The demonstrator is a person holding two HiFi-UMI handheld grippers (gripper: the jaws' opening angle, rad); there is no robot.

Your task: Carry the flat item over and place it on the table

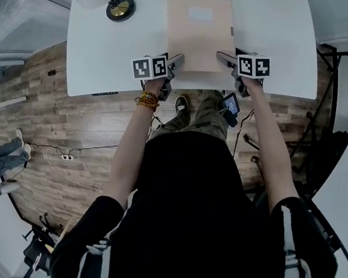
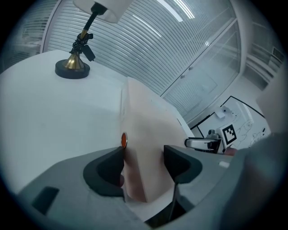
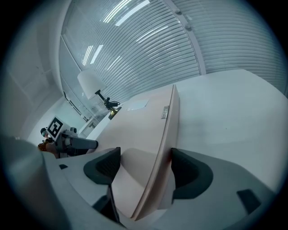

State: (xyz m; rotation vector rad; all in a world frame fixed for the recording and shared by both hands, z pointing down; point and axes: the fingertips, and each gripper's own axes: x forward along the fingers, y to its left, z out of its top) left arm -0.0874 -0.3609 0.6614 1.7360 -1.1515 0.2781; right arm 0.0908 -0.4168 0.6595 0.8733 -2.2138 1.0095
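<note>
pale peach in colour, the flat item [image 1: 197, 33] lies lengthwise on the white tabletop [image 1: 109, 50], with its near short edge at the tabletop's front edge and its far end pointing away from the person. a lighter rectangular label [image 1: 201, 13] sits on its top face near the far end.

the left tool [image 1: 175, 61] is at the item's near left corner and the right tool [image 1: 225, 58] at its near right corner, each pointing forward and down.

in the left gripper view the flat item [image 2: 144, 148] stands slanted between the jaws of the left tool [image 2: 143, 152]. the jaws are partly closed and pinch it, one pad at the side that bears a small orange dot [image 2: 124, 139] and the other against its broad face.

in the right gripper view the flat item [image 3: 139, 134] runs between the jaws of the right tool [image 3: 145, 155], again at a slant. the right-hand pad presses on its thin edge and the left-hand pad sits on its top face, so this tool grips it too. a small tab [image 3: 165, 112] shows on that edge further along.

the near end looks raised off the tabletop [image 3: 225, 103]; whether the far end rests on it cannot be told.

a lamp [image 1: 120, 8] with a dark round base and white shade stands on the tabletop, well apart from the item to its far left. a bead bracelet [image 1: 147, 100] is on the left wrist. the floor [image 1: 69, 115] below is wood plank.
</note>
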